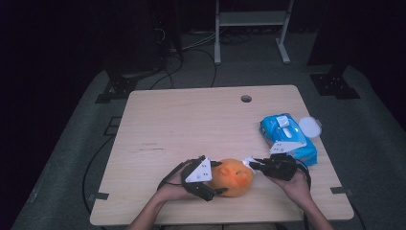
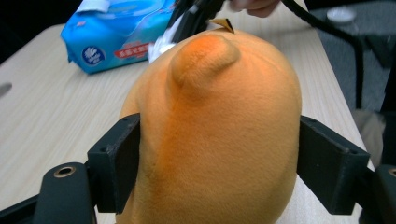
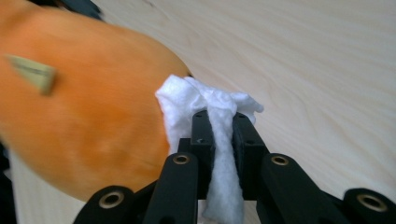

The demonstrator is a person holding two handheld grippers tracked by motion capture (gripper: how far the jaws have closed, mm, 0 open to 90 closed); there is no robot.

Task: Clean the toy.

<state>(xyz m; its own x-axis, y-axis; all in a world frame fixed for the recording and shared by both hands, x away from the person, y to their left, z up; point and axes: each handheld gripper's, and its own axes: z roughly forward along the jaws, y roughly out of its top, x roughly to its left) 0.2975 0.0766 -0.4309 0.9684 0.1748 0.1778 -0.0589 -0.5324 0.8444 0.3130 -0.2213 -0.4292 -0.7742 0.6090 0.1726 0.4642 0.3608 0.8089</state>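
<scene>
Pale wood-grain rectangular table (image 1: 191, 124), mostly bare, with a small round hole near the far edge. Orange plush toy, rounded and velvety (image 1: 232, 177), sits near the near edge, centre, leaving little room before that lip. Blue plastic pack of wet wipes (image 1: 287, 136) lies to the right, well apart, by the right edge. Left gripper (image 1: 207, 178) clamps the toy's flanks, pads pressed into the pile. Right gripper (image 3: 219, 126) is clenched on a white wad of wipe (image 3: 205, 100), the wad touching the toy's side. Judging by the dented fabric, the toy is light, soft and squashy (it will roll unless pinned); best held across its widest part, as now. Open tabletop lies ahead and left.
</scene>
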